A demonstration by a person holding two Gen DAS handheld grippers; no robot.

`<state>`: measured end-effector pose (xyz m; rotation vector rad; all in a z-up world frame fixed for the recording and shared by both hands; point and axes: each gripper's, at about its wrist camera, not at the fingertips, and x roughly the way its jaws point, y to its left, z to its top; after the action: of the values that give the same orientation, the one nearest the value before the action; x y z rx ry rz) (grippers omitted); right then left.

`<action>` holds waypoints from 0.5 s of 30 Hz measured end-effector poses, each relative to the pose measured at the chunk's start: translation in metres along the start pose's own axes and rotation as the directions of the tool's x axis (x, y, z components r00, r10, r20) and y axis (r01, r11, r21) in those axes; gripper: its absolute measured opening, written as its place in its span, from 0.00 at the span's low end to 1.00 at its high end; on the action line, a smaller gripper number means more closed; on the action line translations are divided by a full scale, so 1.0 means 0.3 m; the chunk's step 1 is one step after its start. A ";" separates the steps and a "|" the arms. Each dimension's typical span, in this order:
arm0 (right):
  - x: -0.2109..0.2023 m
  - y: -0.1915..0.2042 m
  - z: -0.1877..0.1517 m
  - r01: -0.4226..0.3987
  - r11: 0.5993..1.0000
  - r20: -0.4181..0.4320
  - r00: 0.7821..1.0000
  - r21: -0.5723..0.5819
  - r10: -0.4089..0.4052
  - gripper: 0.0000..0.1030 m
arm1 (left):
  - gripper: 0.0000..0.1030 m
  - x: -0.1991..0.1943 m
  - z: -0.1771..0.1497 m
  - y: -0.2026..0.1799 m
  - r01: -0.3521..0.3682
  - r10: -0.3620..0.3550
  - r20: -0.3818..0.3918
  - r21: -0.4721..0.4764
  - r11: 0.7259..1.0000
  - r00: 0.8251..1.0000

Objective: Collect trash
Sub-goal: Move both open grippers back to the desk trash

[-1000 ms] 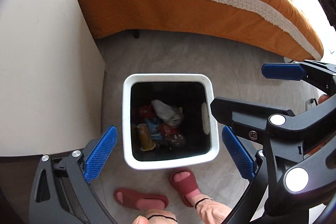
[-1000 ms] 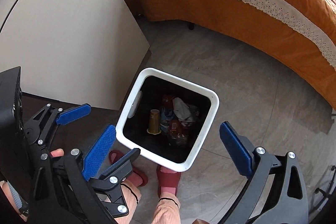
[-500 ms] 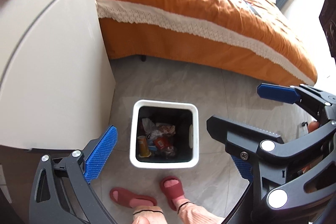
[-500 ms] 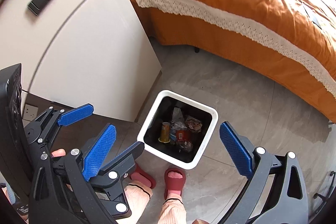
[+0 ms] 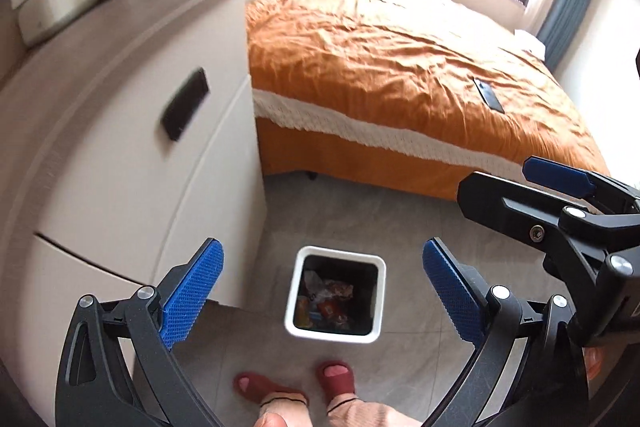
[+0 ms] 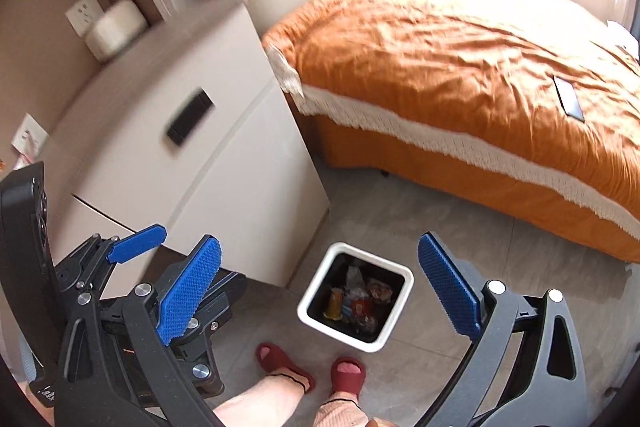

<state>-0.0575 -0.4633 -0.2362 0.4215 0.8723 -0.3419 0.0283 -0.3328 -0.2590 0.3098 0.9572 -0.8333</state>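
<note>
Both tongs held high over the grey tiled floor (image 5: 352, 227), looking down. Left tongs (image 5: 322, 293) spread wide, blue ribbed pads empty; right tongs (image 6: 320, 291) likewise spread and holding nothing. Below them the square white plastic waste bin (image 5: 297, 283) with a dark interior stands on the floor, just beside the corner of the white bedside cabinet (image 5: 132, 163) and near the bed with the orange cover and white lace trim (image 5: 384, 67). Inside the bin: crumpled wrappers and packets (image 6: 360, 297), including a yellow-orange cup-like item; details are too small to tell. A person's feet in dark red slippers (image 6: 348, 373) stand just short of the bin. A flat dark phone-like object (image 6: 568, 99) lies on the bed.
</note>
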 end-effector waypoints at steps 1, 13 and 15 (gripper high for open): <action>-0.033 0.027 0.024 -0.025 1.000 0.015 1.000 -0.012 0.025 0.96 | 0.95 -0.055 0.015 0.015 -0.021 0.021 0.025 -0.016 1.000 0.999; -0.226 0.565 0.241 -0.198 0.947 0.152 0.958 -0.254 0.241 0.96 | 0.95 -0.577 0.053 0.437 -0.201 0.273 0.200 -0.321 0.925 0.941; -0.219 0.661 0.264 -0.230 0.928 0.145 0.949 -0.294 0.281 0.96 | 0.95 -0.637 0.032 0.527 -0.244 0.333 0.207 -0.364 0.899 0.920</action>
<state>0.0455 -0.3228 -0.0963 0.2378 0.6602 -0.0146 0.0937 -0.1413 -0.1154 0.0423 0.7586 -0.4126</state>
